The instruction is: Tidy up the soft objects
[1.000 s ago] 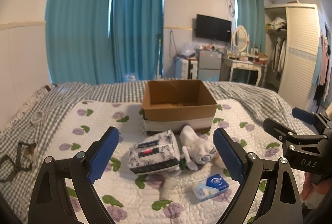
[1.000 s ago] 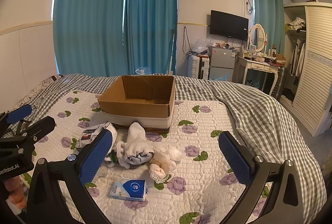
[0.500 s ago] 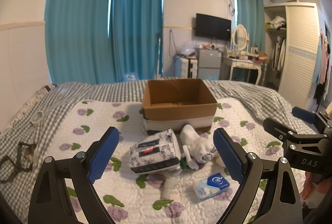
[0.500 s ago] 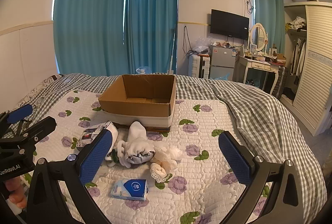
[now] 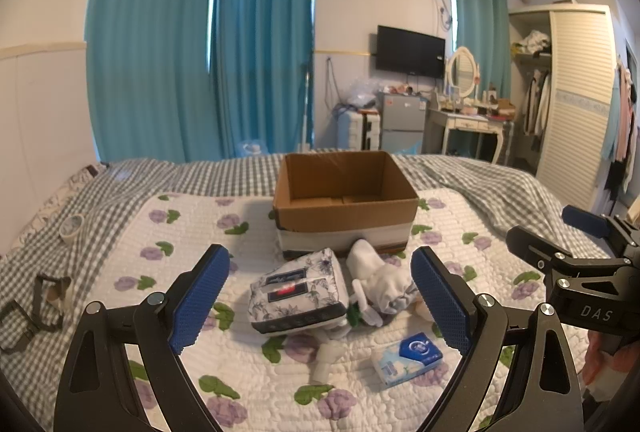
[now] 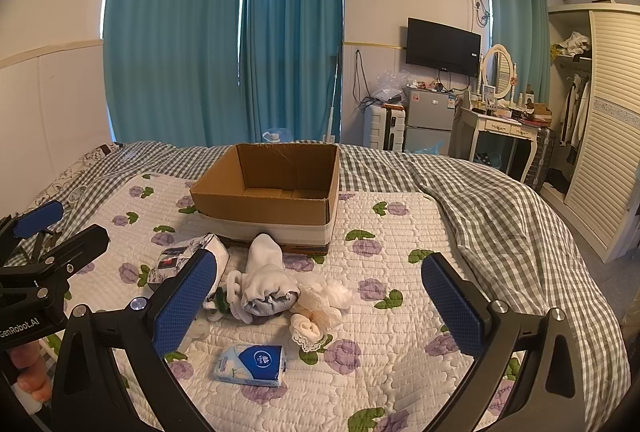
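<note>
An open cardboard box (image 5: 346, 198) (image 6: 272, 192) stands on the flowered quilt. In front of it lie a floral tissue pack (image 5: 298, 290) (image 6: 186, 258), white rolled socks (image 5: 380, 282) (image 6: 266, 284), a cream lace sock bundle (image 6: 316, 312) and a small blue tissue packet (image 5: 406, 358) (image 6: 252, 364). My left gripper (image 5: 320, 306) is open and empty, held above the bed near the floral pack. My right gripper (image 6: 320, 306) is open and empty, above the socks. Each gripper shows at the edge of the other's view.
A tape roll (image 5: 72, 228) and a black strap (image 5: 36, 306) lie on the checked blanket (image 6: 500, 216) at the left. Beyond the bed stand teal curtains (image 5: 200, 64), a small fridge (image 6: 428, 120), a dressing table (image 6: 504, 124) and a wardrobe (image 6: 600, 120).
Both views have crept very slightly toward the pile of objects. Both grippers stay open and empty.
</note>
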Action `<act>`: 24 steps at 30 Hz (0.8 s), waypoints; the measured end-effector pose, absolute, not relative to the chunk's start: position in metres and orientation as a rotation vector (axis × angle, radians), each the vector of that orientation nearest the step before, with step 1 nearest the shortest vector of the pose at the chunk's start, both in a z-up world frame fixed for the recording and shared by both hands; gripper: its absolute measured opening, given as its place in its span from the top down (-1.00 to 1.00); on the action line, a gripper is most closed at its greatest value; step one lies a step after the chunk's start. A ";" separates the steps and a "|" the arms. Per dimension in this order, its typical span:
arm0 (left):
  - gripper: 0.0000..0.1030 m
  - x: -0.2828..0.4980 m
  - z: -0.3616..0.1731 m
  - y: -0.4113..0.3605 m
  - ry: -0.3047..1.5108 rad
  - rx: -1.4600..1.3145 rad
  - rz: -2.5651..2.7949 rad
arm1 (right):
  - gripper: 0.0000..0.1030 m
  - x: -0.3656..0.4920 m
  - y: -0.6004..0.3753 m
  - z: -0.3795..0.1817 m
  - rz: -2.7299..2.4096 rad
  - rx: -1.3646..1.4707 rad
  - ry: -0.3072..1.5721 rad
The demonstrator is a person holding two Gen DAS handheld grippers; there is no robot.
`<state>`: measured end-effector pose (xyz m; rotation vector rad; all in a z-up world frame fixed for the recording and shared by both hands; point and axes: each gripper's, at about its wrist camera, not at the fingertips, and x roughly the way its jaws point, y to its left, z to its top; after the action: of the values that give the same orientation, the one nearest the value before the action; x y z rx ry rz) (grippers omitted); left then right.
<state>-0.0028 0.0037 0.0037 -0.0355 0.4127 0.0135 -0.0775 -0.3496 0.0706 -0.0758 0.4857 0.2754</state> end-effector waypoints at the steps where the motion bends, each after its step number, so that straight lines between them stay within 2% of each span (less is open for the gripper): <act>1: -0.82 -0.003 0.004 0.004 0.412 -0.036 0.013 | -1.00 -0.078 -0.350 0.071 0.276 -0.076 0.486; 24: -0.82 -0.008 0.012 0.003 0.395 -0.023 -0.012 | -1.00 -0.086 -0.348 0.078 0.279 -0.088 0.472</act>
<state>-0.0084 0.0029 0.0122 -0.0226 0.3952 -0.0121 -0.0865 -0.3484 0.0776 -0.0877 0.4717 0.2787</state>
